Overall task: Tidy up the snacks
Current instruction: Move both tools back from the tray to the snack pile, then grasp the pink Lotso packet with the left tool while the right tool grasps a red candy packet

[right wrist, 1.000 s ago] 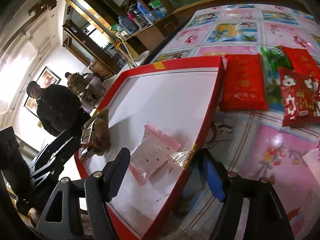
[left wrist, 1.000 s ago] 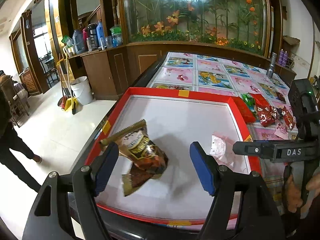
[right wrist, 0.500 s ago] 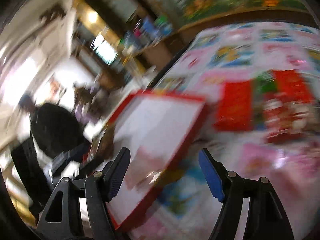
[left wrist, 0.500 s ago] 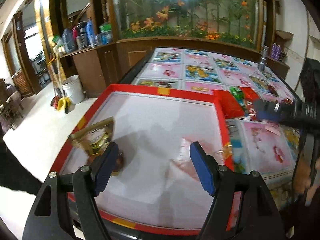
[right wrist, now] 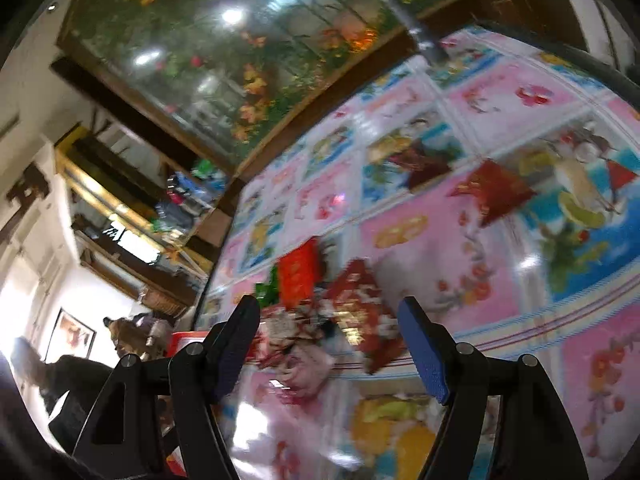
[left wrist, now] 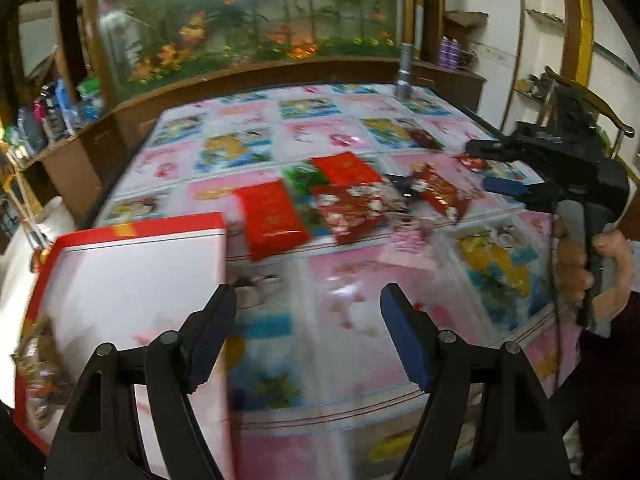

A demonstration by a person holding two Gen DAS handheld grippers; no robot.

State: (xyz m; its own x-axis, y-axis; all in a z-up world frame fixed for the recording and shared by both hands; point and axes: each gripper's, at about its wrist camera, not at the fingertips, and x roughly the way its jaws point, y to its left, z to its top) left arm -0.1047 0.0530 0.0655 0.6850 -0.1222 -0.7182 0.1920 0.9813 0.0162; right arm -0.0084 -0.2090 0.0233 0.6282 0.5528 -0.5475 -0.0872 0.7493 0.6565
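Evidently between picks: left tongs (left wrist: 308, 328) and right tongs (right wrist: 326, 344) were both spread and empty, the right hovering near the loose snack packets (left wrist: 352, 208) on the desk (left wrist: 400, 288), beside the red tray (left wrist: 132, 236). Blur allowed only a rough count: about five red packets, one green, one pale pink, plus one bag (left wrist: 34, 364) in the tray. Next move, as judged: right tongs descend and pinch one packet by its edge.

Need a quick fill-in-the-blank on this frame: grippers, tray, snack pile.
1. Both the left gripper and right gripper have their jaws ____.
2. The white tray has a ____ rim.
3. The flat red packet lies on the tablecloth, ____ the tray.
4. A ____ packet peeks out among the red ones.

Missing words: open; red; outside; green
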